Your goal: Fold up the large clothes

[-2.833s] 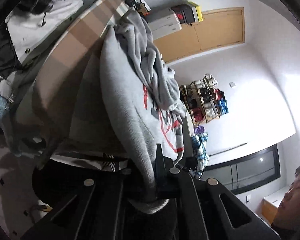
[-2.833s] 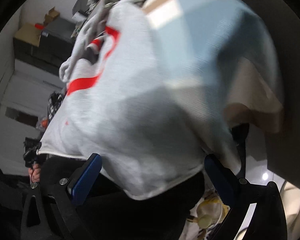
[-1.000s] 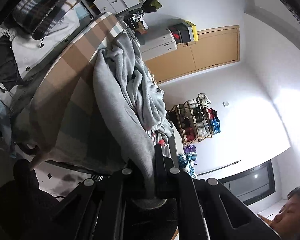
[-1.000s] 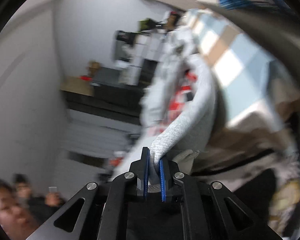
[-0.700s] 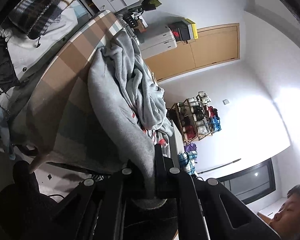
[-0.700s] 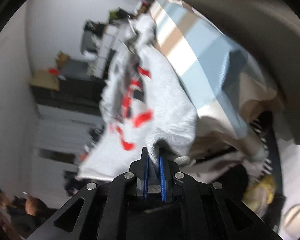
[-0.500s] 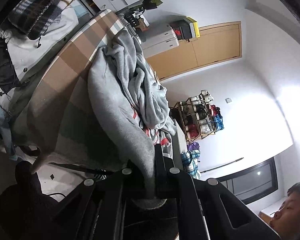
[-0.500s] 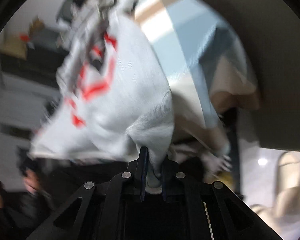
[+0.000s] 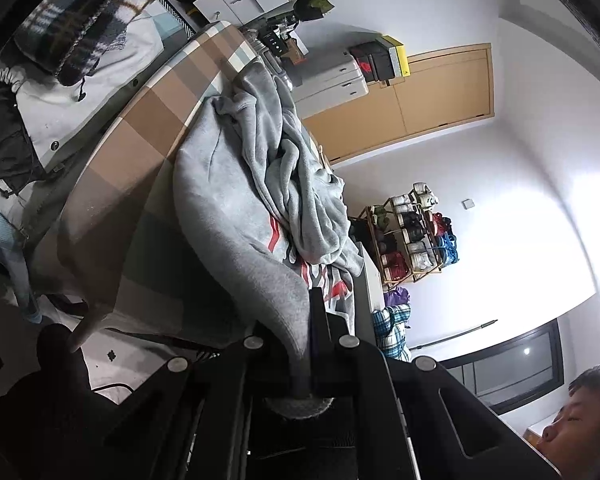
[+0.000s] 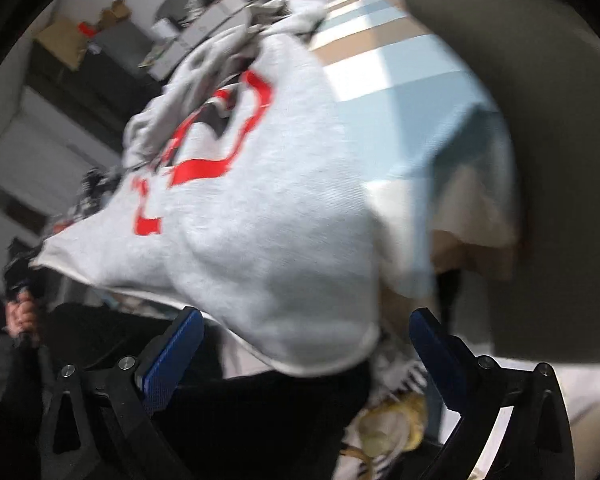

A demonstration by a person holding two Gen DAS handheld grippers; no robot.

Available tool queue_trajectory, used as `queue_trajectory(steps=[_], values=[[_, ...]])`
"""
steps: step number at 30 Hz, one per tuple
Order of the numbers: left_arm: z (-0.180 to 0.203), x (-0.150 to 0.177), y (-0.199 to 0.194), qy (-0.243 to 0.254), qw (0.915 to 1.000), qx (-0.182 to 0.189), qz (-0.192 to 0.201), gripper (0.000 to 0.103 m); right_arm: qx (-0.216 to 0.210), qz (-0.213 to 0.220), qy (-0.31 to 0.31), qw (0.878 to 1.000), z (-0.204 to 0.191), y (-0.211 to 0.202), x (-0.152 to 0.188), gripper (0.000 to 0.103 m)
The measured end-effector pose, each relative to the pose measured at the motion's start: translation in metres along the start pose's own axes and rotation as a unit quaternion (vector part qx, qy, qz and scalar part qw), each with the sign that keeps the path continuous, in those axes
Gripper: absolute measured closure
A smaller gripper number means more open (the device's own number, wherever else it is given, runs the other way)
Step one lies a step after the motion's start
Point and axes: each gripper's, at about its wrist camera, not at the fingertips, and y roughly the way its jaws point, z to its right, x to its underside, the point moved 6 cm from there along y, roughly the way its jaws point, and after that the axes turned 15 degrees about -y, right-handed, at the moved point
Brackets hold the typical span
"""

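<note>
Two grippers. Left gripper [image 9: 305,344]: jaws clamped on hem of grey sweatshirt [image 9: 236,208]. Right gripper [image 10: 306,354]: jaws wide, nothing held, hem just ahead. Sweatshirt: on checked tablecloth [image 9: 140,120], long axis running away from left gripper, bunched at far end. Beyond sweatshirt: white drawers [image 9: 328,80], wooden door [image 9: 432,92], shoe rack [image 9: 412,236].

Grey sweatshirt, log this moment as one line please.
grey sweatshirt: bunched on checked tablecloth | left tool: shut on hem | right tool: open, hem corner between blue pads, unclamped | fold: not done
</note>
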Motion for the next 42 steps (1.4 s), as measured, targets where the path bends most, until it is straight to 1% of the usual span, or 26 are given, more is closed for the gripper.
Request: queue_trajectory(steps=[1,3,6,7,10,12,13,14,15,16,17,18,21,22,23,25,28,30,33,36,37,38,39,40,41,42], values=[[0.001,0.000,0.000,0.002,1.0000,-0.002,0.000,0.101,-0.008,0.004,-0.005,1.000,-0.001,0.000,-0.004,0.000],[0.002,0.001,0.001,0.004,1.0000,-0.006,0.001,0.101,-0.007,0.008,-0.011,1.000,0.005,0.005,-0.010,0.000],[0.002,0.001,0.001,0.004,0.9999,-0.009,0.004,0.101,-0.047,0.003,-0.011,0.999,0.002,0.014,-0.017,0.000],[0.001,0.001,0.001,0.002,0.9999,-0.009,0.006,0.101,-0.069,0.000,-0.013,0.998,0.001,0.021,-0.018,0.000],[0.000,0.000,0.002,-0.001,0.9999,-0.013,0.011,0.101,-0.083,-0.017,-0.025,0.996,0.000,0.030,-0.019,0.000],[-0.001,0.000,0.003,-0.003,0.9998,-0.013,0.013,0.101,-0.096,-0.021,-0.034,0.995,-0.001,0.032,-0.015,0.000],[-0.002,0.000,0.003,-0.003,0.9998,-0.014,0.015,0.101,-0.113,-0.016,-0.035,0.993,-0.003,0.031,-0.013,0.009],[-0.003,-0.001,0.003,-0.003,0.9997,-0.017,0.018,0.101,-0.125,-0.012,-0.035,0.991,-0.005,0.030,-0.013,0.014],[-0.003,-0.002,0.003,-0.005,0.9996,-0.017,0.019,0.101,-0.127,-0.011,-0.033,0.991,-0.005,0.030,-0.014,0.027],[-0.004,-0.003,0.003,-0.008,0.9996,-0.017,0.021,0.101,-0.141,-0.012,-0.021,0.990,-0.005,0.031,-0.015,0.049],[-0.003,-0.003,0.003,-0.007,0.9996,-0.018,0.022,0.101,-0.166,-0.011,-0.002,0.986,-0.005,0.031,-0.016,0.061],[-0.003,-0.003,0.002,-0.005,0.9995,-0.020,0.024,0.101,-0.179,-0.010,0.011,0.984,-0.004,0.030,-0.015,0.075],[0.002,-0.003,0.001,0.002,0.9995,-0.017,0.027,0.101,-0.202,-0.006,0.029,0.979,-0.010,0.024,-0.014,0.086],[0.004,-0.003,0.000,0.005,0.9995,-0.016,0.027,0.101,-0.213,0.002,0.042,0.976,-0.012,0.019,-0.015,0.087],[0.005,-0.003,0.001,0.008,0.9995,-0.016,0.028,0.101,-0.233,0.008,0.057,0.971,-0.015,0.012,-0.017,0.088],[0.008,-0.003,0.001,0.014,0.9994,-0.013,0.029,0.101,-0.254,0.034,0.069,0.964,-0.024,-0.004,-0.022,0.090],[0.015,-0.005,0.001,0.015,0.9994,0.005,0.032,0.101,-0.293,0.085,0.113,0.946,-0.038,-0.027,-0.038,0.092],[0.019,-0.007,0.002,0.017,0.9991,0.017,0.033,0.101,-0.308,0.105,0.136,0.936,-0.046,-0.040,-0.048,0.092],[0.023,-0.009,0.003,0.017,0.9988,0.028,0.035,0.101,-0.319,0.124,0.146,0.928,-0.060,-0.047,-0.060,0.092],[0.023,-0.012,0.001,0.002,0.9978,0.051,0.042,0.101,-0.329,0.131,0.181,0.918,-0.064,-0.045,-0.063,0.093],[0.023,-0.014,0.000,-0.002,0.9973,0.056,0.048,0.101,-0.329,0.142,0.188,0.915,-0.065,-0.047,-0.064,0.093],[0.024,-0.016,-0.002,-0.008,0.9964,0.065,0.054,0.101,-0.338,0.160,0.199,0.906,-0.065,-0.052,-0.067,0.093],[0.025,-0.020,-0.004,-0.016,0.9950,0.078,0.059,0.101,-0.340,0.176,0.206,0.901,-0.063,-0.059,-0.069,0.093],[0.027,-0.024,-0.004,-0.022,0.9940,0.086,0.065,0.101,-0.336,0.189,0.206,0.899,-0.061,-0.066,-0.071,0.093],[0.029,-0.027,-0.005,-0.024,0.9933,0.089,0.070,0.101,-0.336,0.208,0.210,0.895,-0.062,-0.074,-0.077,0.093],[0.033,-0.032,-0.005,-0.026,0.9924,0.094,0.075,0.101,-0.337,0.216,0.214,0.891,-0.060,-0.078,-0.081,0.093]])
